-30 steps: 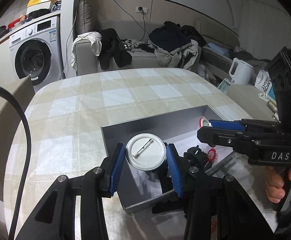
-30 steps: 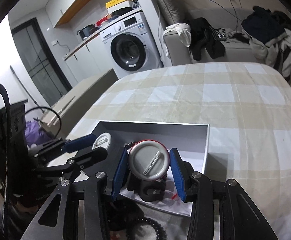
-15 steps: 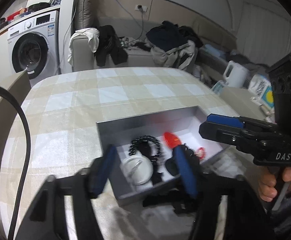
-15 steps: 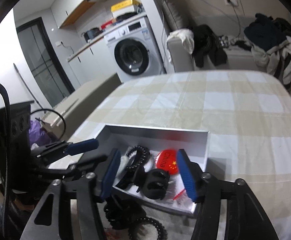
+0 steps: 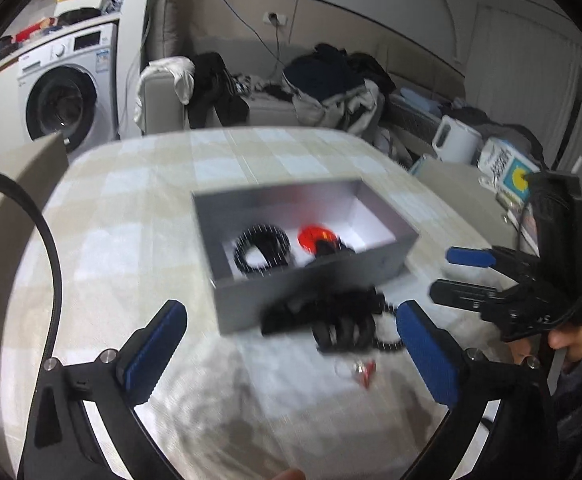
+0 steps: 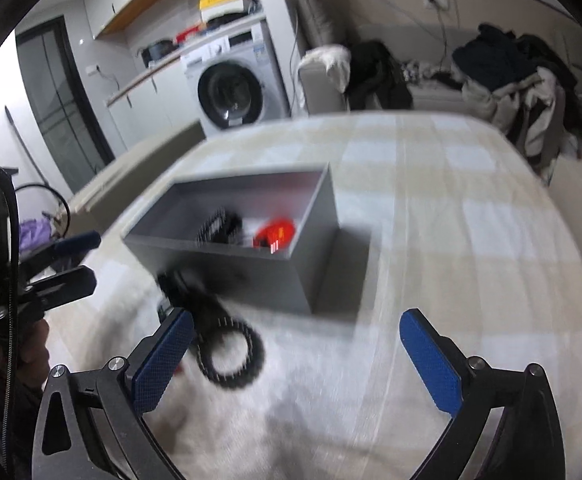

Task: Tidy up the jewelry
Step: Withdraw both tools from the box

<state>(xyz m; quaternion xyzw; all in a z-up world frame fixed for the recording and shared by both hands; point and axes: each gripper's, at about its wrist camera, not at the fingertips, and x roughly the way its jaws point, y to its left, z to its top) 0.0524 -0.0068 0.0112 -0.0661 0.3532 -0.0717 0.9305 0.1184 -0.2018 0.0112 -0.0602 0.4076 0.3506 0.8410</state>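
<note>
A grey open box [image 5: 311, 284] stands on the checked tablecloth; it also shows in the right wrist view [image 6: 251, 268]. Inside lie a black bead bracelet [image 5: 262, 249] and a red badge [image 5: 317, 238]. The same bracelet [image 6: 217, 226] and badge [image 6: 277, 232] show in the right wrist view. In front of the box lie black hair ties and beads [image 5: 343, 320], a small red-and-clear piece [image 5: 361, 370] and a black bead ring [image 6: 229, 354]. My left gripper [image 5: 291, 352] is wide open and empty, pulled back from the box. My right gripper [image 6: 295, 360] is wide open and empty.
The frames are blurred by motion. A sofa with piled clothes [image 5: 331, 84] stands beyond the table. A washing machine [image 5: 67, 96] is at the far left. A white kettle [image 5: 455, 144] and boxes sit to the right of the table.
Both grippers let go of the round badges they held over the box, opened wide, and drew back and up from the box. The badges now lie in the box.
</note>
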